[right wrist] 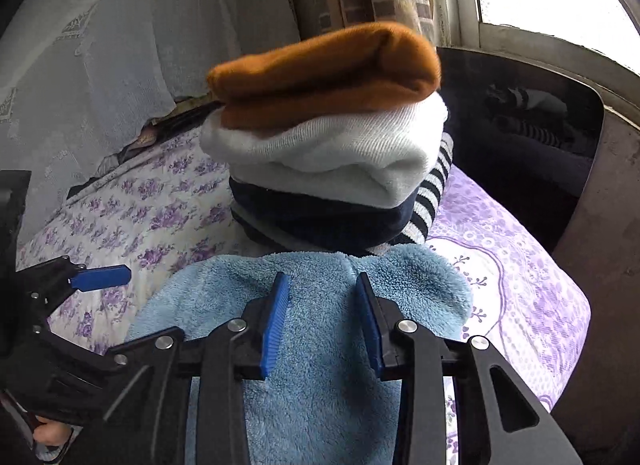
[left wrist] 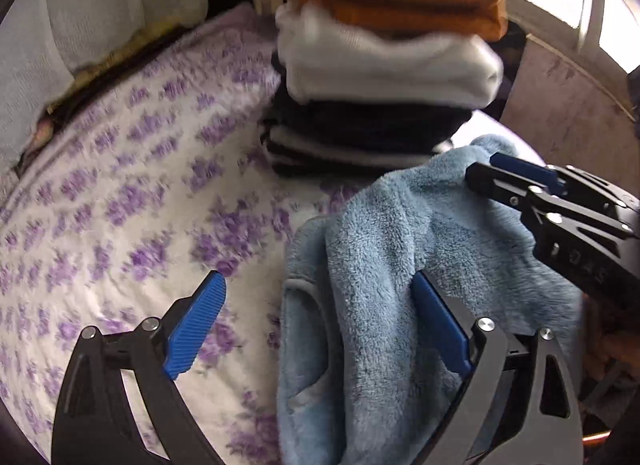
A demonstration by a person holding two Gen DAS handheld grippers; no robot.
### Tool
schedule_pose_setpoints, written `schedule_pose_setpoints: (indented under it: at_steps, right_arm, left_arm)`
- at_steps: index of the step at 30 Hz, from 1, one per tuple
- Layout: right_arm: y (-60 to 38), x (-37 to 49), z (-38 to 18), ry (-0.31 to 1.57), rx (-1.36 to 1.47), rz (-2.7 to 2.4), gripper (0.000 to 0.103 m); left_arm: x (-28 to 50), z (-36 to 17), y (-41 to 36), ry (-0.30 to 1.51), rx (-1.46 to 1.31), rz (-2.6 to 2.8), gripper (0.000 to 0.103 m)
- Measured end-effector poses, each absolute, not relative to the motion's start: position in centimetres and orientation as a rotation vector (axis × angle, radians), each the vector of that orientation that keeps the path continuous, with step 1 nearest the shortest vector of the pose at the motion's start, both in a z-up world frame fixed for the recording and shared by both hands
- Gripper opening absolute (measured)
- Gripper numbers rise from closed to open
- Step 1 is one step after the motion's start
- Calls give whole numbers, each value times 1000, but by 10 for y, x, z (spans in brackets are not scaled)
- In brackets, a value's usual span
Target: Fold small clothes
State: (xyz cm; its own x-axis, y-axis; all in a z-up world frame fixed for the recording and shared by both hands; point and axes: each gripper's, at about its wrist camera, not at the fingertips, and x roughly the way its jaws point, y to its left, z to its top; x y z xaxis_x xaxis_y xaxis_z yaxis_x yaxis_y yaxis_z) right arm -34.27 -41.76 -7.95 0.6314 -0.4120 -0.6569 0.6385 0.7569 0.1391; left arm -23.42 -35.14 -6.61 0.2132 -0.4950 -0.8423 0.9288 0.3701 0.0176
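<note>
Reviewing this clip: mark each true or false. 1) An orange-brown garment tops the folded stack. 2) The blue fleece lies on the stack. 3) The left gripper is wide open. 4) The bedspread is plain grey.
1) True: the orange-brown garment tops the stack.
2) False: the blue fleece lies on the bed in front of it.
3) True: the left gripper is wide open.
4) False: the bedspread is white with purple flowers.

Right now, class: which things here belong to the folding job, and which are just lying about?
Job:
- blue fleece, being worked
- folded stack: orange, white, navy, striped
- left gripper, open
- right gripper, open over the fleece

Lying about:
- floral sheet
- purple pillow
- curtain
- dark clothes by the window
</note>
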Motion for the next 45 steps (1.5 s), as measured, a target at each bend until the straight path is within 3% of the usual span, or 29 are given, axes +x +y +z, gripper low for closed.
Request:
schedule_pose_setpoints:
  at_steps: [5, 15, 29, 37, 45]
  right_arm:
    - [-423, -318, -119, 743, 356, -613, 37]
    - [-417, -335, -91, 698, 369, -618, 38]
    - [-322, -412, -28, 698, 201, -599, 41]
    - [-309, -421, -95, 814, 269, -590, 46]
    - [-307, -428, -95, 770, 267, -614, 51]
  left_arm:
    - [-224, -91, -353, 876, 588, -1069, 99]
    - [-201, -81, -335, 1036, 457, -1125, 99]
    - [-244, -42, -263, 842, 575, -1130, 98]
    - [-260, -88, -257, 916, 701, -1091, 99]
    - [-261, -89, -253, 905, 688, -1082, 99]
